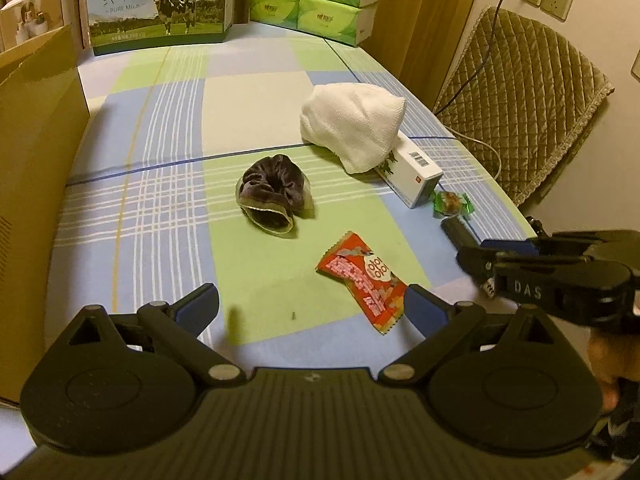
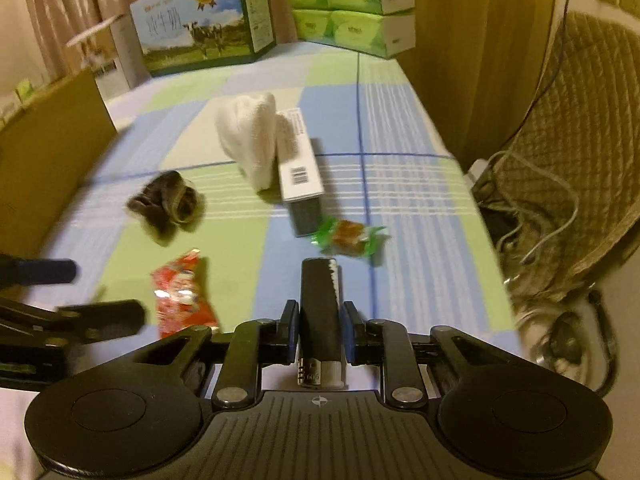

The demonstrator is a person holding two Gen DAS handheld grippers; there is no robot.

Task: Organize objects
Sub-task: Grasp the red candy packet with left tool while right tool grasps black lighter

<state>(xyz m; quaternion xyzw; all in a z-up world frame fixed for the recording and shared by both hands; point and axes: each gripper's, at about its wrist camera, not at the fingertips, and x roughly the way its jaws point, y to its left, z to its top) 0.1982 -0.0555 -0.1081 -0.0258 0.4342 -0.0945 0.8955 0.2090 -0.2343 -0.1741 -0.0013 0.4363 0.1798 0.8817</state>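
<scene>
**Right hand-held gripper pinches a black lighter on the checked surface**

The right hand-held gripper [image 2: 320, 330] has its jaws pressed against the sides of a black lighter [image 2: 319, 300] lying on the blue-and-green checked surface [image 1: 256, 92]. The left hand-held gripper [image 1: 314, 306] hangs spread wide above a red snack packet [image 1: 362, 280], not touching it. A dark scrunchie [image 1: 274, 196] lies beyond. A white towel [image 1: 354, 124] leans on a small white box [image 1: 416, 174], with a green-wrapped candy [image 1: 452, 202] just beside the box.
</scene>
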